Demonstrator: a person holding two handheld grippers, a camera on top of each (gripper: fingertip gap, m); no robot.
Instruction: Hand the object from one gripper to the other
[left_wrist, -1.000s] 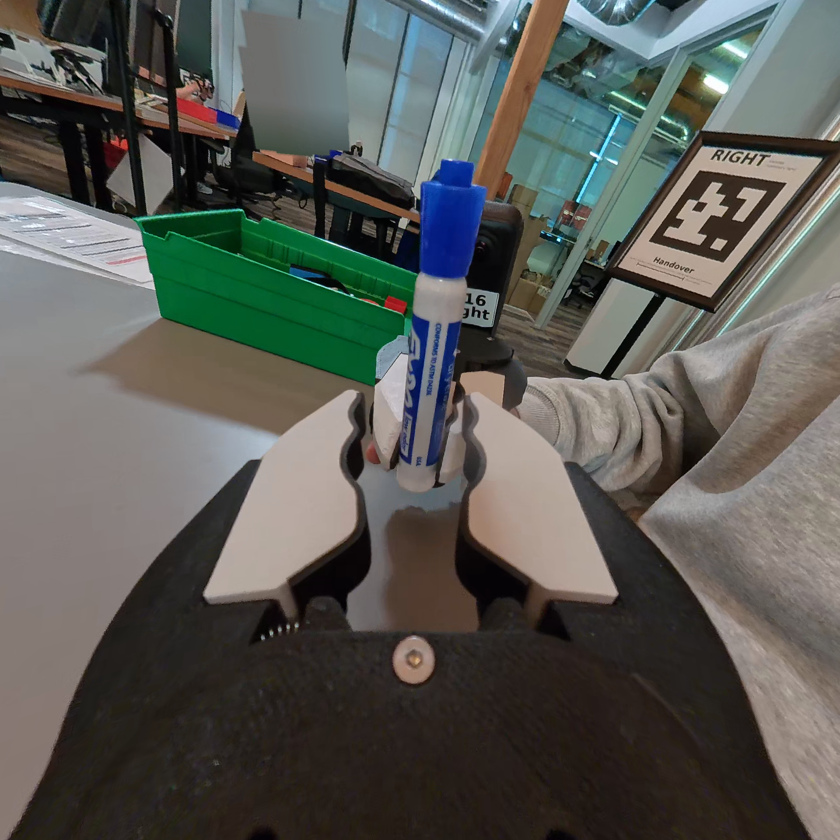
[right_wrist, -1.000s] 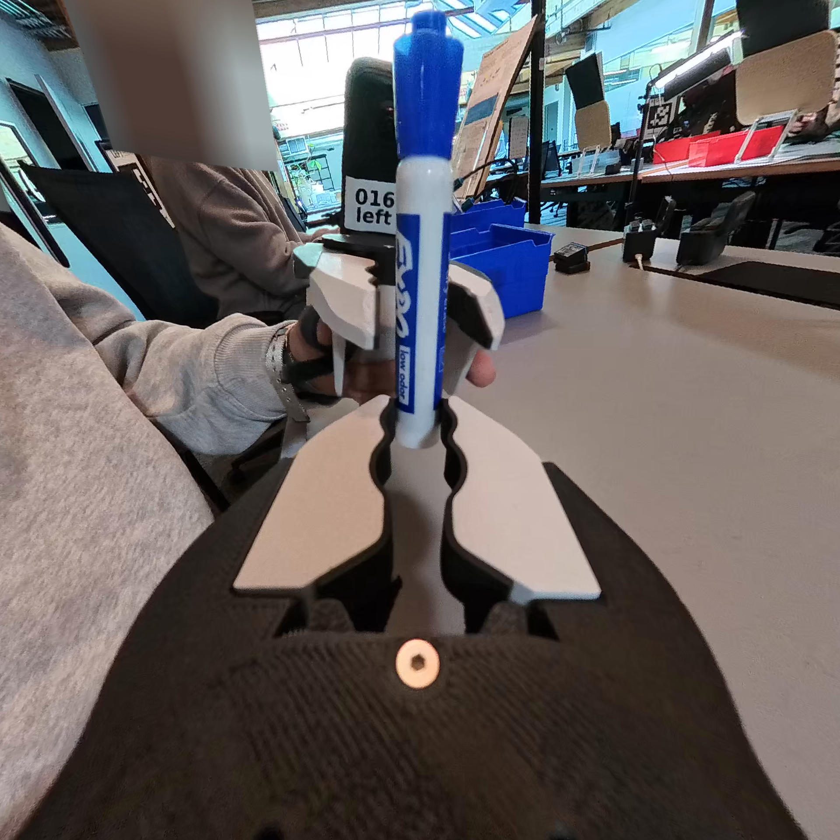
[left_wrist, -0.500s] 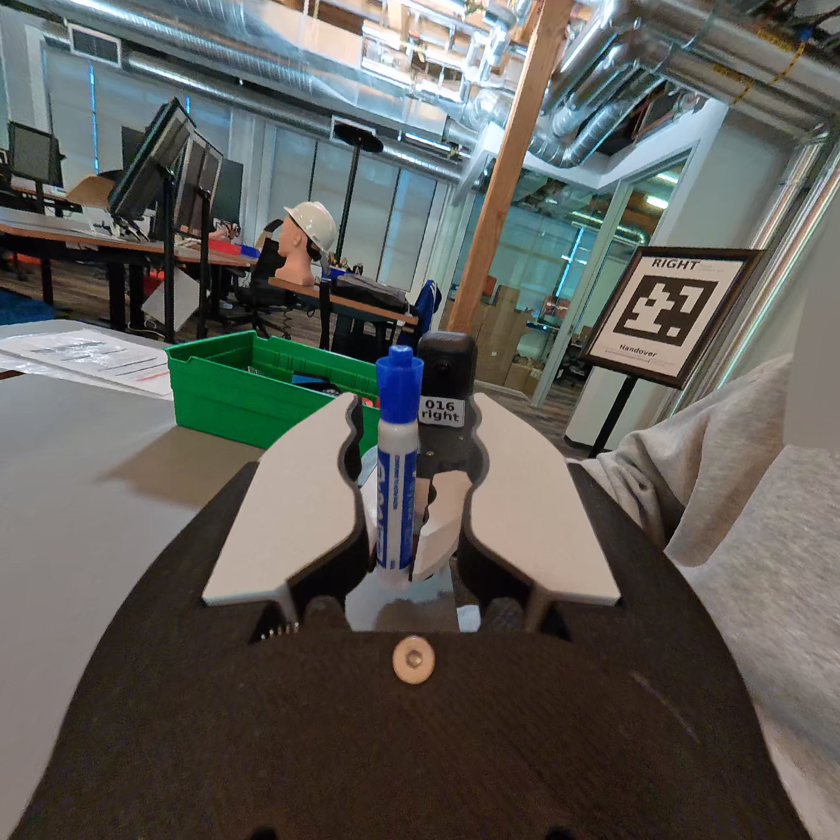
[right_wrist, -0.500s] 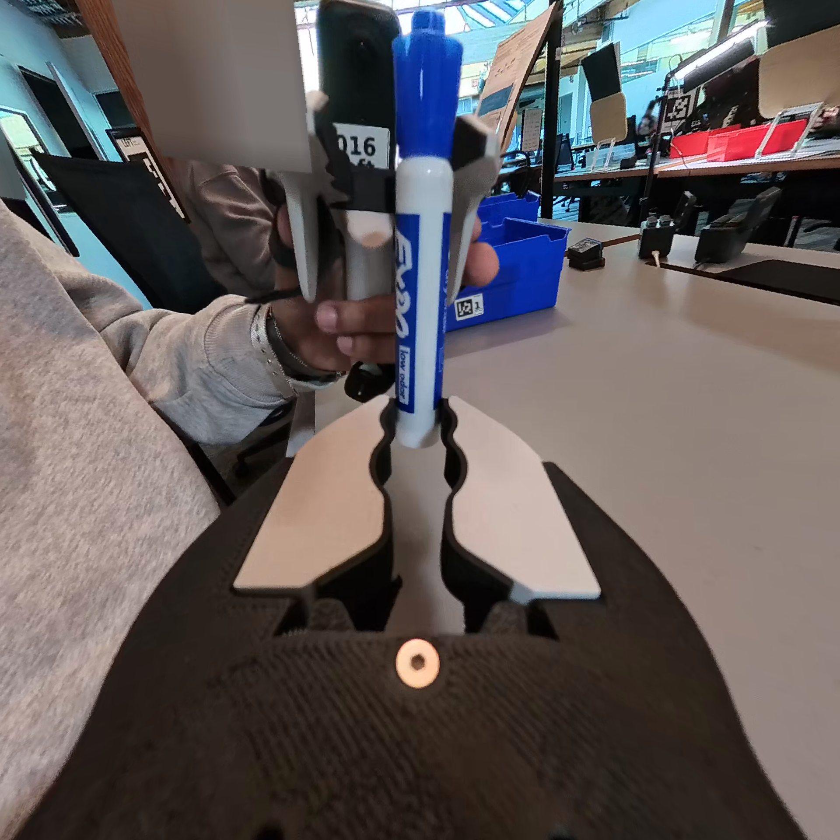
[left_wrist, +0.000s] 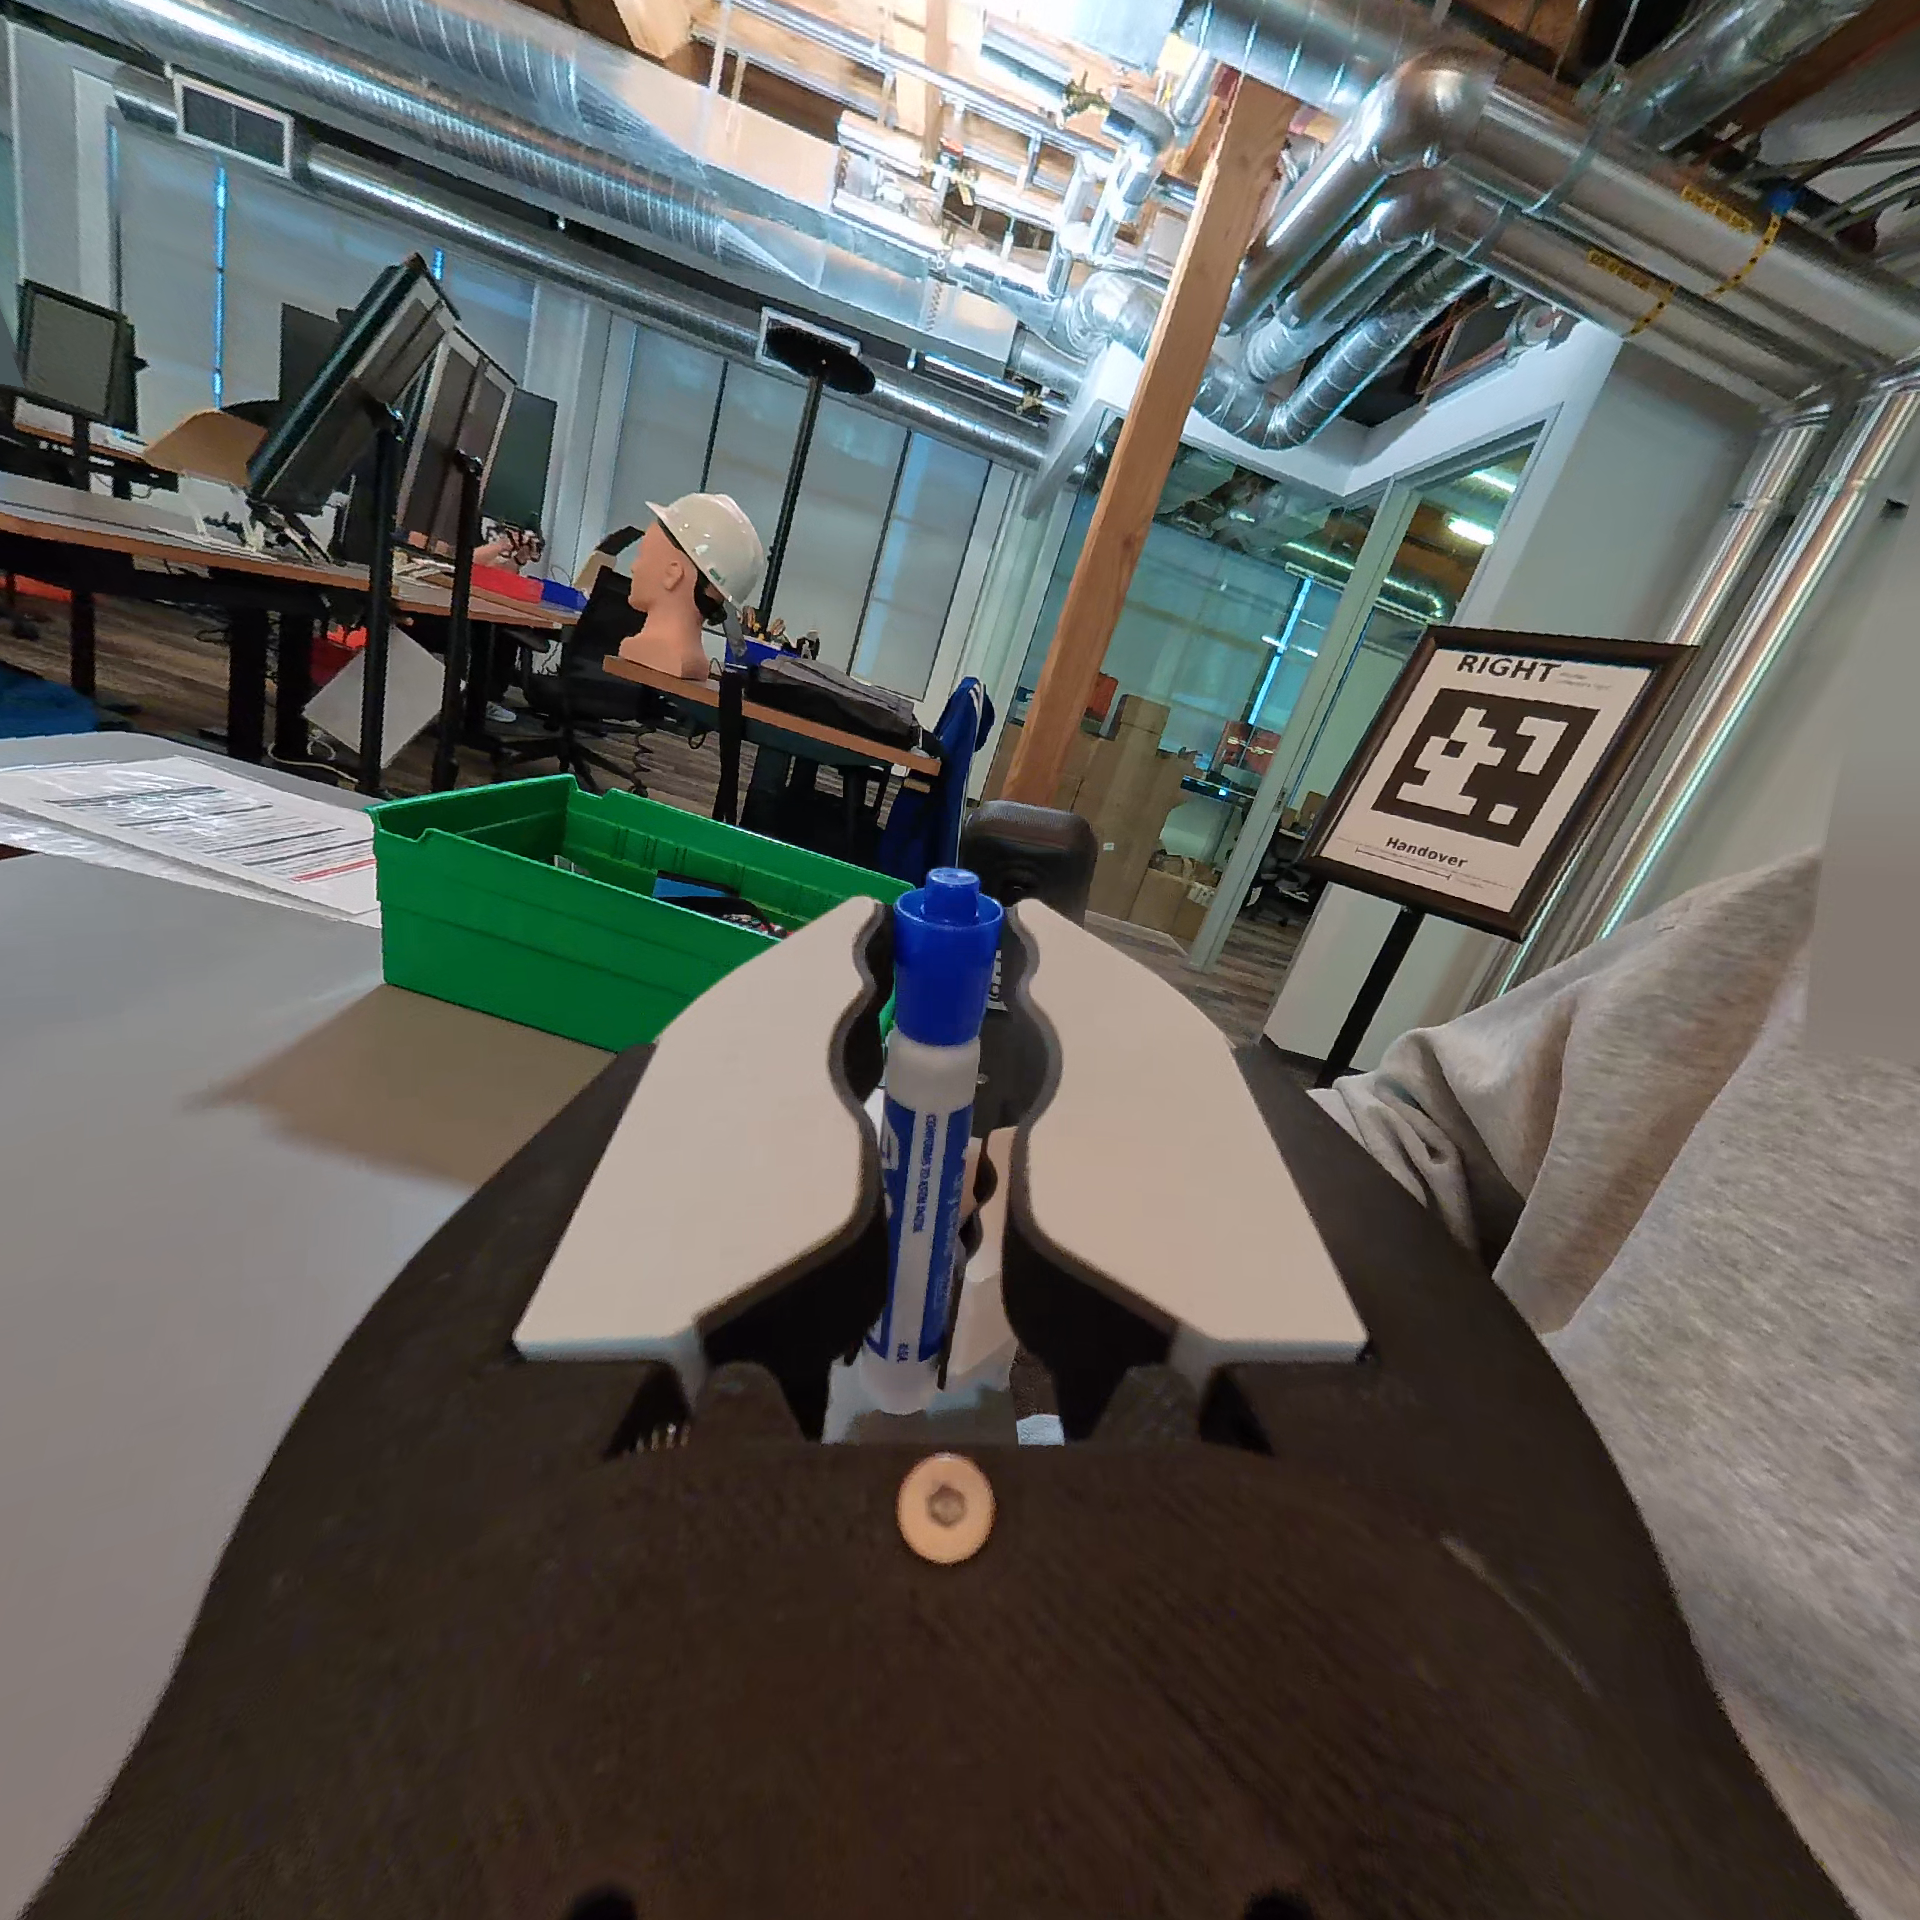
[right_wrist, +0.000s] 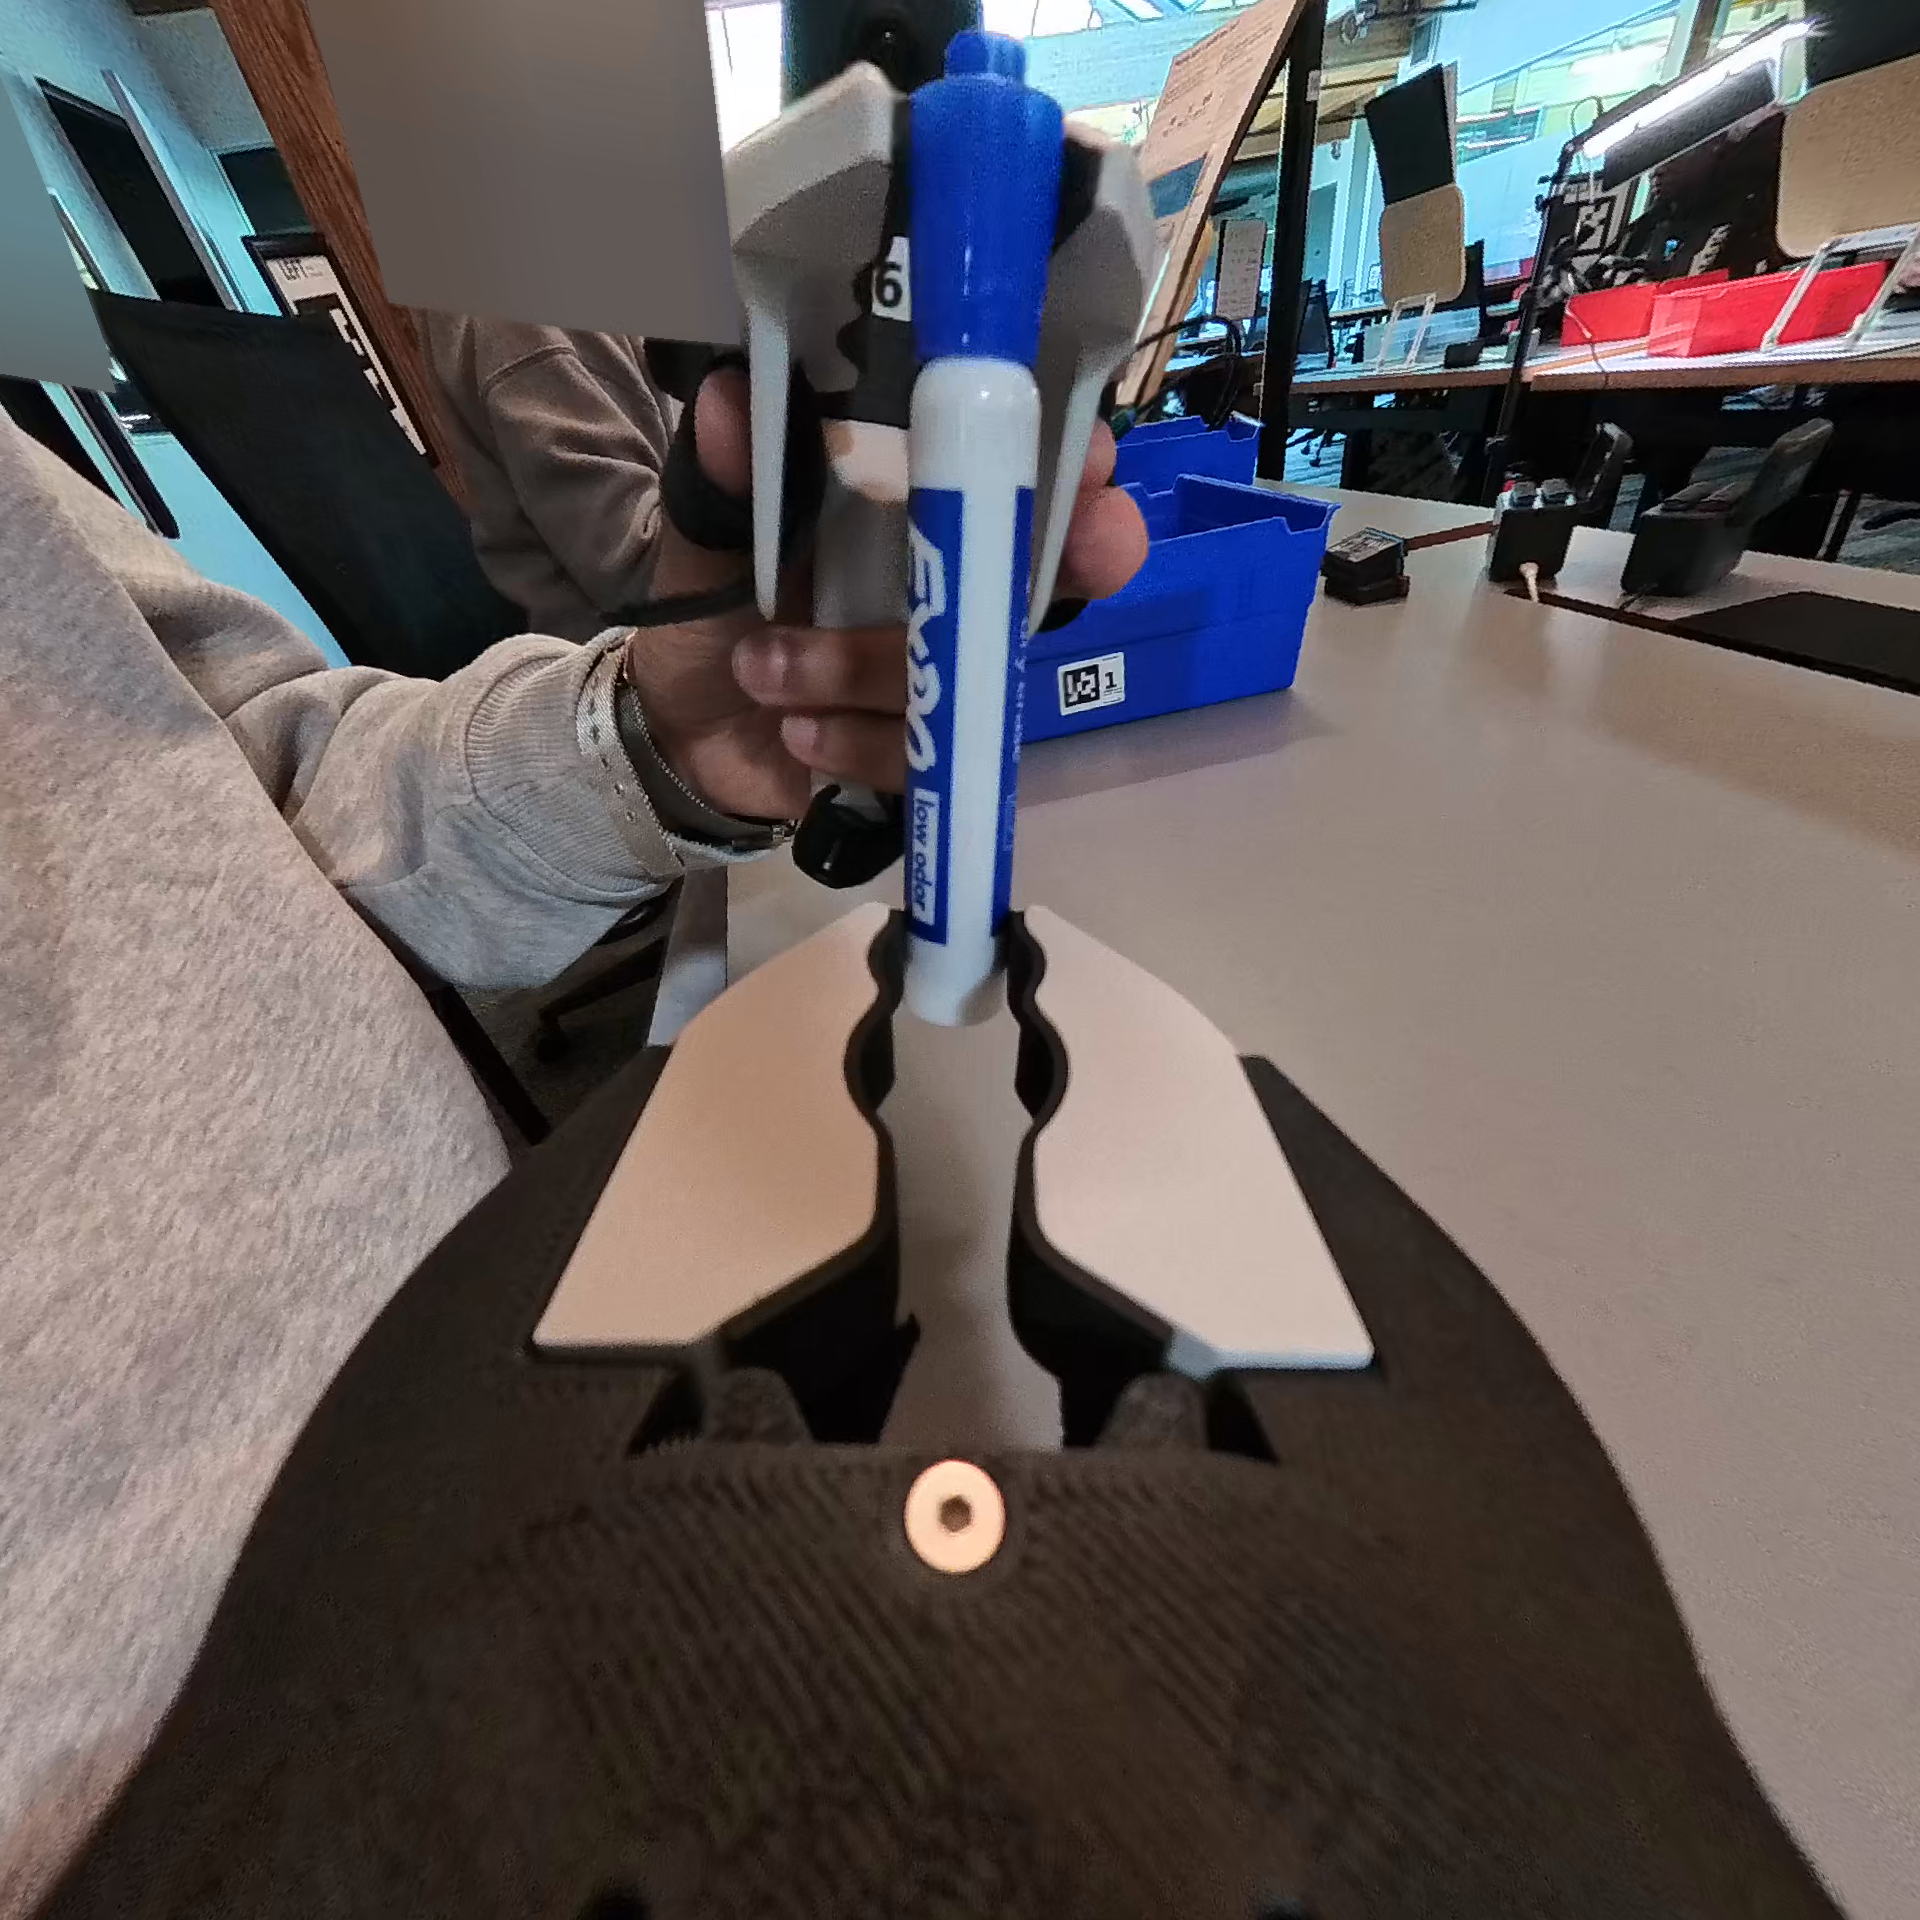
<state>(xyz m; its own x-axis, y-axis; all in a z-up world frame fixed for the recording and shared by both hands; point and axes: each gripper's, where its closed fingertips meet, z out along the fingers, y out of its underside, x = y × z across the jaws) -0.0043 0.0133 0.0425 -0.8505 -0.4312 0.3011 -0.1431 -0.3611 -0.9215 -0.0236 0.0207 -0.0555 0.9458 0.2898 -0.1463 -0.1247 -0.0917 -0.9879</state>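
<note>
A blue-capped white marker stands upright between both grippers. My right gripper is shut on the marker's bottom end. My left gripper has its fingers pressed against the blue cap on both sides and looks shut on it. In the right wrist view the left gripper faces me, held by a hand, with its fingers around the cap. In the left wrist view the right gripper's white fingers show low behind the marker, mostly hidden.
A green bin sits on the grey table beyond my left gripper, with a paper sheet behind it. A blue bin and small black devices are on the table in the right wrist view. Grey sleeves fill the side. Across from one pair of fingers to the other is roughly 10 cm.
The left gripper rose along the marker from its lower body to the cap and its fingers closed in on the cap. The right gripper kept hold of the bottom end.
</note>
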